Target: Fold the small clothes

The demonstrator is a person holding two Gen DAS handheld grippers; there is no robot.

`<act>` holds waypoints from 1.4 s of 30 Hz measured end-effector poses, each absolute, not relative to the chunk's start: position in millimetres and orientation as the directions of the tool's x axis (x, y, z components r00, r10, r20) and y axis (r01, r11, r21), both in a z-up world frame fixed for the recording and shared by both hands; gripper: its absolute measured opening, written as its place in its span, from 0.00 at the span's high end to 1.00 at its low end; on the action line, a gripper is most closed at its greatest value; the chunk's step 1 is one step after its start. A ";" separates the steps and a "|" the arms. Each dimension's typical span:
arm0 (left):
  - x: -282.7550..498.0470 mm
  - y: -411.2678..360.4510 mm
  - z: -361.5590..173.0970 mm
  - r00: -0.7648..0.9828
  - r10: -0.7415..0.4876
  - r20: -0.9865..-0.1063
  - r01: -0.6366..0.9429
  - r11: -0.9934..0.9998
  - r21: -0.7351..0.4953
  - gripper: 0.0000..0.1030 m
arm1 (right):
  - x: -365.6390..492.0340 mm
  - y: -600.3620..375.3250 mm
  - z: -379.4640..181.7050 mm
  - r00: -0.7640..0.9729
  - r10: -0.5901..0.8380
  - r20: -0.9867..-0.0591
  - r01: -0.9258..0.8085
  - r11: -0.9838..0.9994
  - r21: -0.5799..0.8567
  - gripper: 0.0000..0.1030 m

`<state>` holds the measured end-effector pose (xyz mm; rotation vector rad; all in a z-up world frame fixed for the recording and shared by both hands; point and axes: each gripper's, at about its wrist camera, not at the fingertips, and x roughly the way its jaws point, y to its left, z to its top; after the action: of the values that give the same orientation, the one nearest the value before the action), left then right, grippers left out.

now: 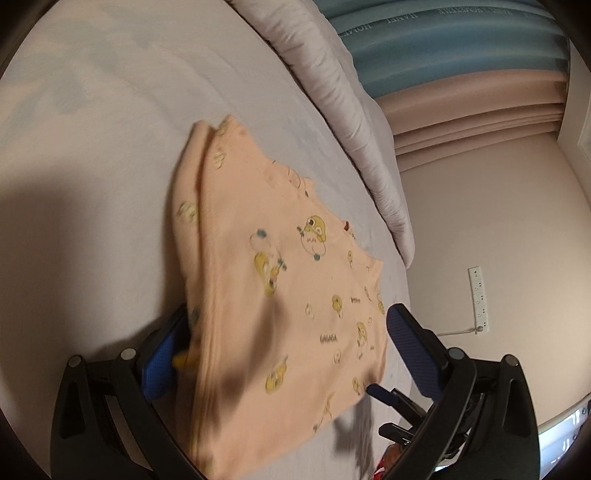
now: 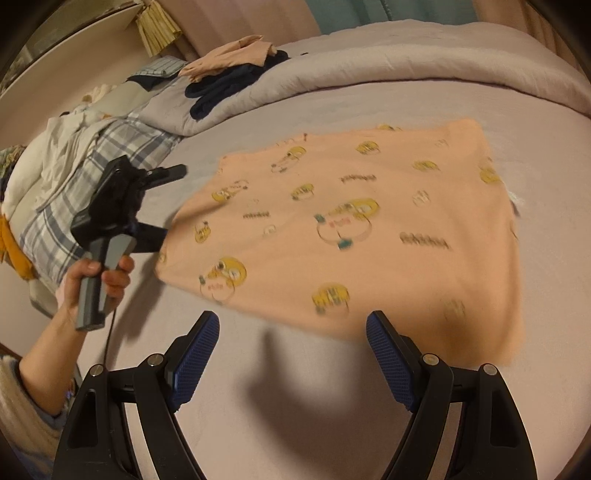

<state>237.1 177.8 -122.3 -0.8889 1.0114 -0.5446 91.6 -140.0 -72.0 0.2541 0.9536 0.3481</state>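
The peach garment (image 2: 351, 229) lay flat on the bed (image 2: 258, 406), mid-frame. Both grippers' jaws stood spread, gripping nothing; the left gripper (image 2: 168, 201) should pinch the left edge cleanly before folding.

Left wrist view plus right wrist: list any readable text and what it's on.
"GAGAGA": printed on the peach garment, left wrist view.
The same dark word prints repeat across the garment in the right wrist view: too blurred to read.
Lettering along the blue curtain at the top of the left wrist view: upside down and faint, not legible.
Bright panel at lower right: marks unreadable.
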 end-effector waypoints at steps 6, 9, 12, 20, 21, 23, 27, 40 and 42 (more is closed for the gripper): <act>242.4 177.0 -124.5 0.444 -0.703 -0.556 -0.032 0.608 -0.793 0.41 | 141.2 -126.2 -65.5 0.563 0.344 -0.751 -0.161 0.938 0.308 0.21; 239.9 182.6 -130.1 0.443 -0.675 -0.590 -0.054 0.636 -0.769 0.63 | 168.8 -118.8 -65.2 0.572 0.313 -0.759 -0.154 0.949 0.275 0.21; 238.0 186.6 -133.5 0.446 -0.651 -0.614 -0.071 0.658 -0.749 0.77 | 198.2 -112.9 -68.6 0.582 0.243 -0.776 -0.132 0.970 0.205 0.24; 241.4 181.0 -130.4 0.445 -0.608 -0.658 -0.057 0.714 -0.698 0.77 | 264.0 -102.6 -84.5 0.526 0.177 -0.831 -0.057 0.983 0.173 0.73; 241.9 181.3 -131.5 0.444 -0.604 -0.661 -0.063 0.716 -0.696 0.77 | 267.5 -101.0 -87.5 0.515 0.164 -0.841 -0.054 0.986 0.160 0.74; 246.0 179.2 -132.8 0.444 -0.601 -0.665 -0.065 0.719 -0.692 0.77 | 273.7 -97.6 -91.3 0.496 0.141 -0.857 -0.065 0.990 0.125 0.75; 244.4 178.6 -132.7 0.449 -0.589 -0.672 -0.069 0.727 -0.684 0.78 | 266.3 -98.7 -83.3 0.484 0.136 -0.864 -0.087 0.990 0.107 0.75; 238.2 170.5 -114.3 0.471 -0.572 -0.671 -0.051 0.742 -0.668 0.82 | 138.3 -65.1 -84.3 0.452 0.184 -0.873 -0.249 0.966 0.074 0.75; 238.0 165.3 -108.2 0.474 -0.574 -0.667 -0.043 0.742 -0.669 0.83 | 141.4 -66.4 -83.1 0.448 0.198 -0.872 -0.255 0.963 0.088 0.75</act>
<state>238.0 165.3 -108.2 -0.6829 1.0409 -0.3573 141.4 -66.4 -83.1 -0.0589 1.0700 0.2808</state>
